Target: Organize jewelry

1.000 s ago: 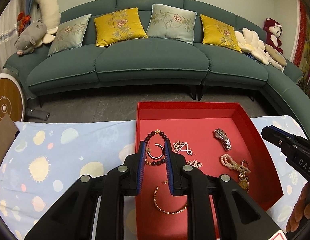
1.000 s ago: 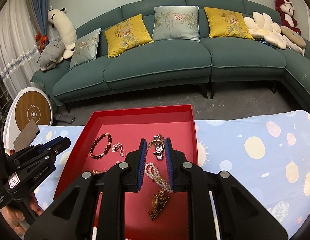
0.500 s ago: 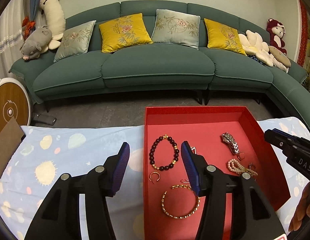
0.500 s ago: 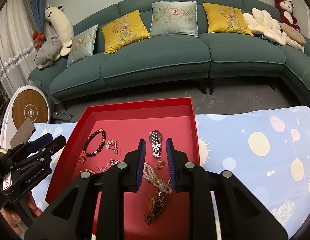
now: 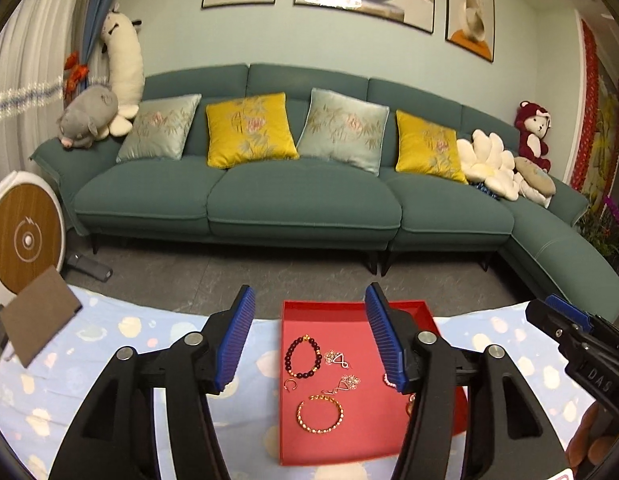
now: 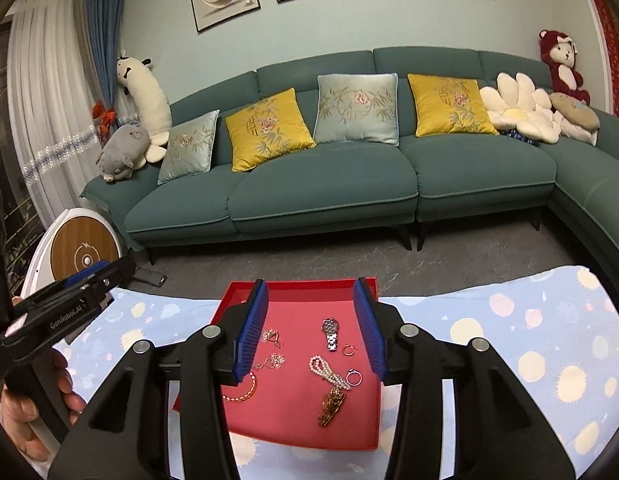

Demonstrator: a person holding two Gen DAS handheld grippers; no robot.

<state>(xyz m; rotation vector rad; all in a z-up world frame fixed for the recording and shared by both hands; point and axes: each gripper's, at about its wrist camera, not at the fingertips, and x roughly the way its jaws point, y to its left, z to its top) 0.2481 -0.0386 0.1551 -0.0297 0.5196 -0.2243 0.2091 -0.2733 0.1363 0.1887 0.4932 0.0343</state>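
A red tray [image 5: 349,307] [image 6: 301,286] lies on the patterned cloth and holds loose jewelry. In the left wrist view I see a dark bead bracelet [image 5: 303,361], a gold bangle [image 5: 320,413], silver pendants [image 5: 336,358] and a small ring [image 5: 290,384]. In the right wrist view I see a silver watch [image 6: 330,332], a pearl bracelet [image 6: 328,371], a gold brooch [image 6: 332,405] and rings [image 6: 353,377]. My left gripper [image 5: 309,336] is open and empty above the tray's left part. My right gripper [image 6: 312,326] is open and empty above the tray.
The table wears a light blue cloth [image 6: 529,320] with sun and planet prints. A brown card [image 5: 39,312] lies at its far left. A teal sofa [image 5: 301,200] with cushions stands beyond the floor gap. A round wood-faced device [image 5: 23,236] stands at the left.
Both grippers have opened wide; the left opened first, the right in the last half second. Both have pulled back and up from the tray, so more of the room shows.
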